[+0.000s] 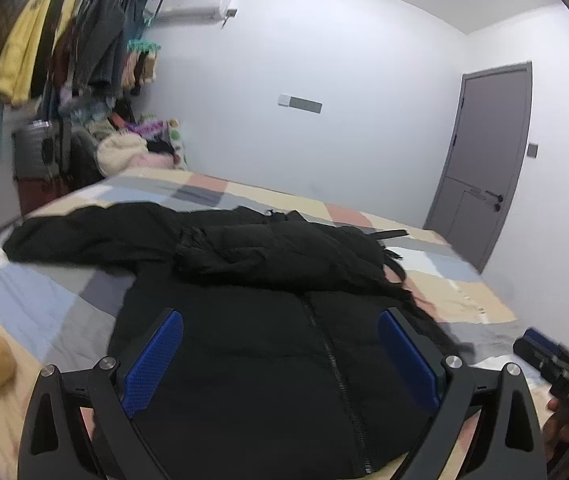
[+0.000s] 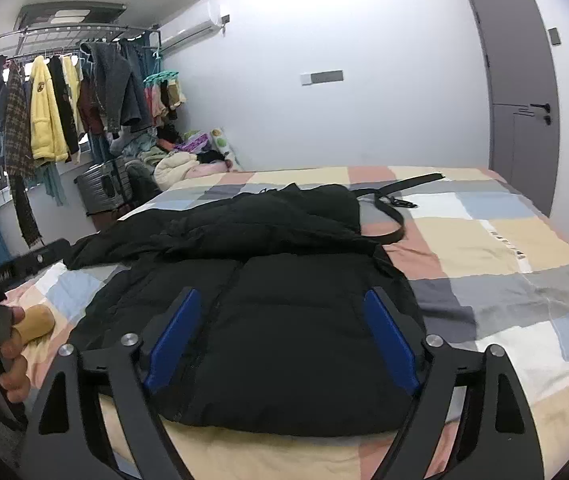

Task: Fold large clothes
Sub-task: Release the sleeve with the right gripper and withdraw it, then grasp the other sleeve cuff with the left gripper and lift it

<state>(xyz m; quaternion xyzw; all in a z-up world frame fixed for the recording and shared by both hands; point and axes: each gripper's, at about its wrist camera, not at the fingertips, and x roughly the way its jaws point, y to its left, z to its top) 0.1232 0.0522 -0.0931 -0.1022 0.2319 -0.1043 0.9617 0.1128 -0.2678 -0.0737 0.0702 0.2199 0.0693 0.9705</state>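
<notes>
A black puffer jacket [image 1: 268, 344] lies zip-side up on the checked bedspread [image 1: 36, 300], with a sleeve folded across its upper part and another stretched to the left. It also shows in the right wrist view [image 2: 292, 328]. My left gripper [image 1: 282, 320] is open and empty, hovering over the jacket's lower half. My right gripper [image 2: 284, 300] is open and empty, just above the jacket near its hem. The left gripper's body [image 2: 12, 272] shows at the left edge of the right wrist view.
A black belt [image 2: 396, 200] lies on the bed past the jacket. A clothes rack [image 2: 64, 92] full of garments, a suitcase [image 2: 104, 190] and a heap of clothes stand at the far left. A grey door [image 2: 520, 92] is at the right. A tan object [image 2: 36, 322] lies on the bed's left.
</notes>
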